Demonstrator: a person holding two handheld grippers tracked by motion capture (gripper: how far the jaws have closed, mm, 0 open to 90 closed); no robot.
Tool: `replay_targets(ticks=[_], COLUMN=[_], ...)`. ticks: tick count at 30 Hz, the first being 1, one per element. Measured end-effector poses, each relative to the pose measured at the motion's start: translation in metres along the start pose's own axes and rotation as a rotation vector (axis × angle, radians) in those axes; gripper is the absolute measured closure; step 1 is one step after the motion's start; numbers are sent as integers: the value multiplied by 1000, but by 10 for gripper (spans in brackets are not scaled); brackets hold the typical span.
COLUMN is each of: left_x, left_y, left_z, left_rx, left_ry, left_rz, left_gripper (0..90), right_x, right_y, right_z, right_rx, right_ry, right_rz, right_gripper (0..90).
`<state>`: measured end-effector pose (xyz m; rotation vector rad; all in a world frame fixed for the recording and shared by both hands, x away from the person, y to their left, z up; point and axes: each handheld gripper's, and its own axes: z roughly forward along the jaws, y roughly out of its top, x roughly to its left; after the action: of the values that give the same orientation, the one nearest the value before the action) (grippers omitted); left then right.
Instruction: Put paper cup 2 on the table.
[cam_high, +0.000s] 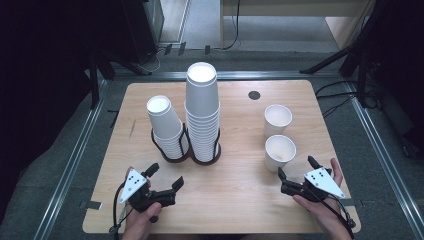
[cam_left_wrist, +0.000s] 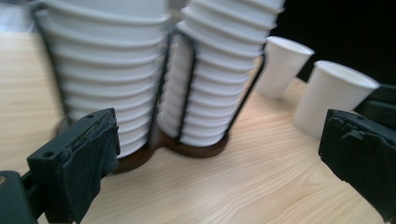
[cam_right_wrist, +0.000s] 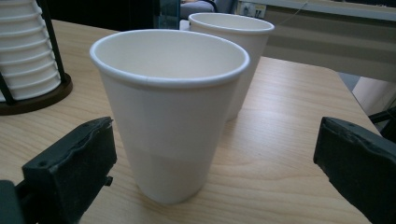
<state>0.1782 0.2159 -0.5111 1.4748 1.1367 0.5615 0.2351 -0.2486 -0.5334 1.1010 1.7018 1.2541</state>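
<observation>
Two stacks of upturned white paper cups stand in a dark wire holder (cam_high: 189, 152): a short stack (cam_high: 165, 127) on the left and a tall stack (cam_high: 202, 111) on the right, also close ahead as stacks (cam_left_wrist: 107, 74) in the left gripper view. Two single cups stand upright at the right: a near cup (cam_high: 279, 152) (cam_right_wrist: 170, 107) and a far cup (cam_high: 277, 120) (cam_right_wrist: 243, 51). My left gripper (cam_high: 166, 175) is open, just in front of the holder. My right gripper (cam_high: 297, 167) is open, its jaws wide apart just short of the near cup, empty.
The wooden table (cam_high: 235, 200) has a round black grommet (cam_high: 254, 95) near its far edge. Bare wood lies between the two grippers along the front. Dark stands and cables (cam_high: 345, 60) sit on the floor beyond the table.
</observation>
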Motion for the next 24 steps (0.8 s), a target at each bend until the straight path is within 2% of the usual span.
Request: replay_targets(ticks=[5,13,15,17,21,24], left_x=[20,48,54,61,79,90], left_y=[-7,-16,-19,-22,-23,-24], left_z=[-17,-45,-52,-58,-73,-78], left_rx=[9,24,42,60,50,45], left_ry=[63,169,210,260,310,337], left_rz=[-7,-2,-5,10,-26,-53], left_gripper=[0,0,0,0,0,0], right_x=[-10,-28,-32,-37,-44,-51], right_y=[-4,-15,-17,-19,-23,-27], right_z=[-11,-28,-32,-35,-41,-46], right_rx=[2,12,17,17,35,43], right_ry=[-25,-77,-92,-103,-144,-169], right_rz=[-12,4,10,15,18,26], right_gripper=[0,0,0,0,0,0])
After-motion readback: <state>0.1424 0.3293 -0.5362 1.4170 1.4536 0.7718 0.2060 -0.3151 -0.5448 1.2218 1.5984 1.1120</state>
